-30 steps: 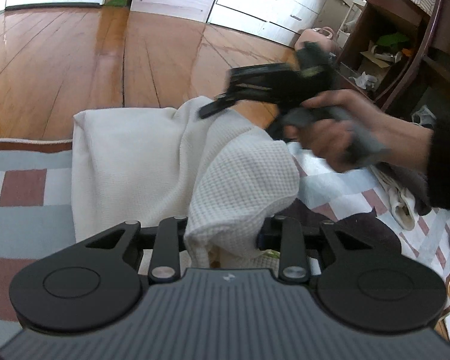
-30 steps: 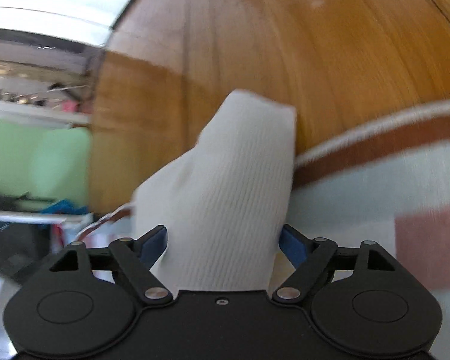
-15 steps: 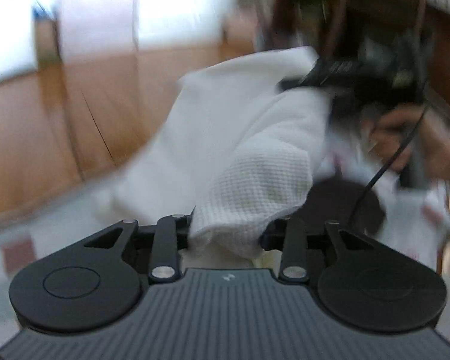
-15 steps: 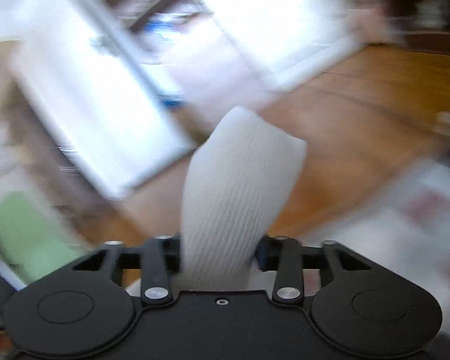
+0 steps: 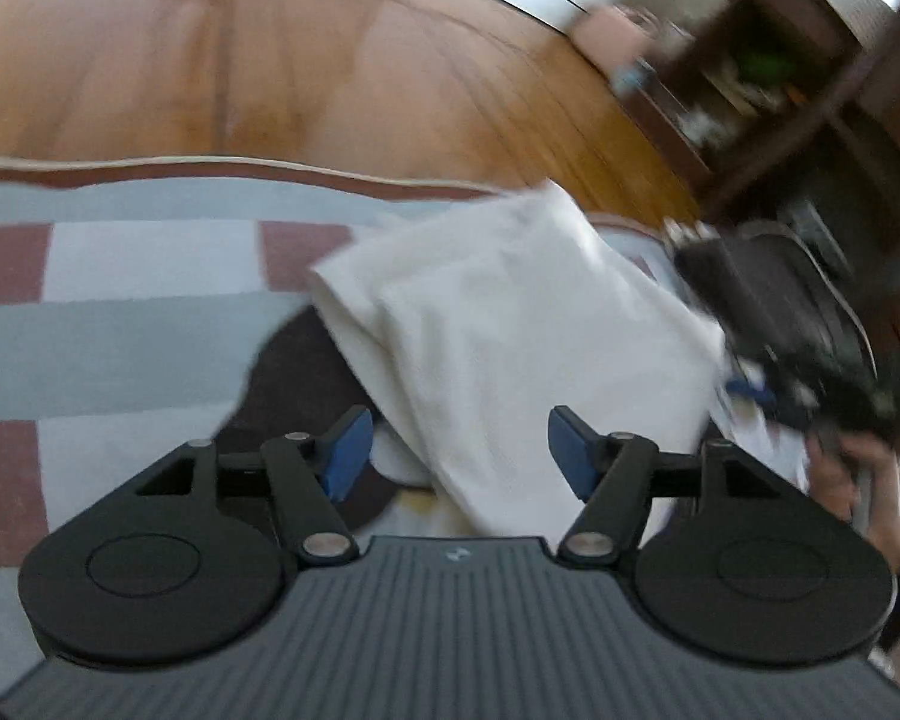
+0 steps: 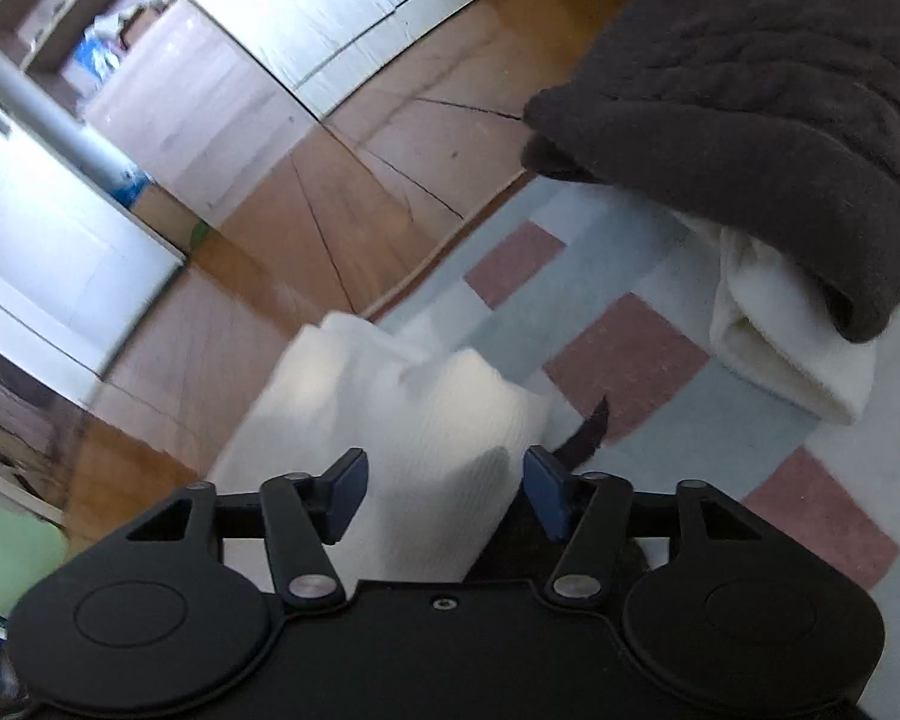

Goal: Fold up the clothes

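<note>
Your left gripper (image 5: 453, 450) spread, white garment (image 5: 522, 348) between pads, unpinched. Your right gripper (image 6: 444, 489) spread too, cloth between. Garment lies doubled in 2 layers on rug (image 5: 120, 324); further folds, if any, left.

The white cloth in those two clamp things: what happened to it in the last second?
Both tools let go. The left tool and the right tool, each pinched shut on the white cloth a second ago, now stand open, blue pads apart. The cloth swung up off the floor mid-move and now lies folded over on the checked rug. The rug and wooden floor stayed as they were.
</note>
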{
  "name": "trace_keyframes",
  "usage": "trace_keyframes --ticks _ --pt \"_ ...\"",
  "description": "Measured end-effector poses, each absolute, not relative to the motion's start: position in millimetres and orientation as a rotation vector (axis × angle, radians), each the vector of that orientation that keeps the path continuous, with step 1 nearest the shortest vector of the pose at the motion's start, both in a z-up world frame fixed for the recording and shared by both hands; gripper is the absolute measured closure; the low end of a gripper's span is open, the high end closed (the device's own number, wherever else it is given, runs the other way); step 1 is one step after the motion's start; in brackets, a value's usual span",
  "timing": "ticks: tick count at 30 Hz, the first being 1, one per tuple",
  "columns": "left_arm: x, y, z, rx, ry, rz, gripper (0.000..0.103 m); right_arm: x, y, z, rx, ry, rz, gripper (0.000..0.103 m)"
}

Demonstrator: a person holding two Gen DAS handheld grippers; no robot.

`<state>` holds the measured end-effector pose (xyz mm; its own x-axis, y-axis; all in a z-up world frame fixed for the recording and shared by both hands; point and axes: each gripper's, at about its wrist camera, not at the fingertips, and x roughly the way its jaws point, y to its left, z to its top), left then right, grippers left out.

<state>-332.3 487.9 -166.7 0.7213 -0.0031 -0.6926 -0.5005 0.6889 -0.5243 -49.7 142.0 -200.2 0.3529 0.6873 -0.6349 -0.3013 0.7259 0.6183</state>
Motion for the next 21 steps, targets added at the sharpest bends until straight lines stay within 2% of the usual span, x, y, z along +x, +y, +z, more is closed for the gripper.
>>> trace_keyframes --ticks 5,9,15,17,19,21 --pt "-305.1 499.9 -186.9 -0.811 0.723 0.384 0.035 -51.3 157.7 -235.0 0.515 1.100 0.709 0.036" --pt "-292.0 504.8 -194.8 -0.765 0.651 0.494 0.035 -53.2 169.4 -250.5 0.484 1.114 0.739 0.036" --pt "-278.4 504.6 -217.7 -0.802 0.721 0.471 0.034 -43.7 175.2 -252.9 0.473 1.089 0.766 0.036" --pt "-276.4 505.4 -219.8 -0.815 0.708 0.454 0.019 -40.2 176.8 -256.0 0.481 1.086 0.769 0.035" --pt "-274.3 510.7 -222.6 -0.868 0.671 0.450 0.010 -38.4 178.4 -257.8 0.477 1.089 0.778 0.035" --pt "-266.3 507.5 -223.2 -0.835 0.666 0.436 0.008 -36.6 179.9 -259.6 0.474 1.094 0.788 0.034"
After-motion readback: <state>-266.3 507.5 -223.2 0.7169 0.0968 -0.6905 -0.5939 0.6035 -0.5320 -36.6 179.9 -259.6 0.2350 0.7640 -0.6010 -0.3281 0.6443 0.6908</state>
